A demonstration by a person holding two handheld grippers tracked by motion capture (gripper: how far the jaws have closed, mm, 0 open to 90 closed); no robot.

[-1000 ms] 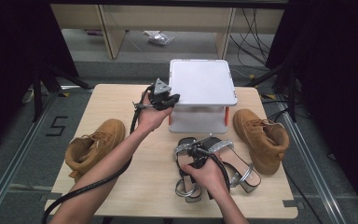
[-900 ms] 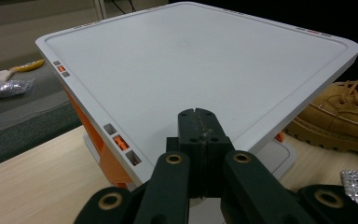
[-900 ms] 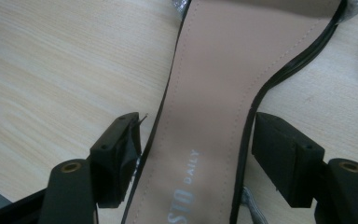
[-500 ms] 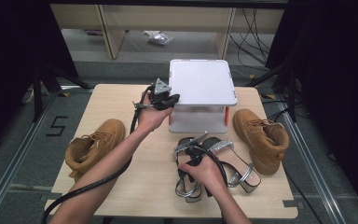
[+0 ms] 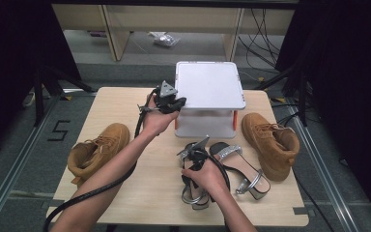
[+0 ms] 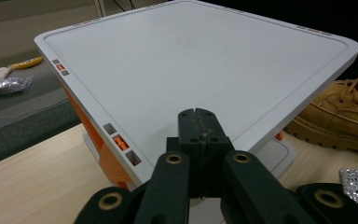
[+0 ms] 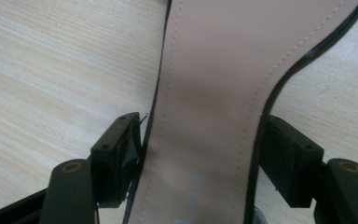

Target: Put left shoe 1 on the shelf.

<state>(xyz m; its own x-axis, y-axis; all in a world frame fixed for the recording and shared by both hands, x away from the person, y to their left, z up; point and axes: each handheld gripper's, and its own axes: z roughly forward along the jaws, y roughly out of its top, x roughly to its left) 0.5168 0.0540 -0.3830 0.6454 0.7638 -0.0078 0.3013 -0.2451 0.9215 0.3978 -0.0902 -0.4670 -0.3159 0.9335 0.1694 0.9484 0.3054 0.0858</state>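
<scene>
A white box (image 5: 210, 89) with orange corners stands at the back middle of the table. My left gripper (image 5: 174, 102) rests at its near left corner. In the left gripper view this gripper (image 6: 196, 116) is shut with nothing between its tips, which lie over the edge of the flat lid (image 6: 191, 60). A silver strappy sandal (image 5: 193, 195) lies in front of the box. My right gripper (image 5: 193, 166) points down onto it. In the right gripper view the jaws press both sides of the beige insole (image 7: 209, 93), with the gripper (image 7: 200, 158) shut on the sandal.
A second silver sandal (image 5: 241, 166) lies just right of the first. One tan boot (image 5: 99, 150) sits at the table's left, another (image 5: 270, 140) at the right beside the box. The wooden tabletop (image 5: 149, 188) ends close behind the box. Shelving and cables stand beyond.
</scene>
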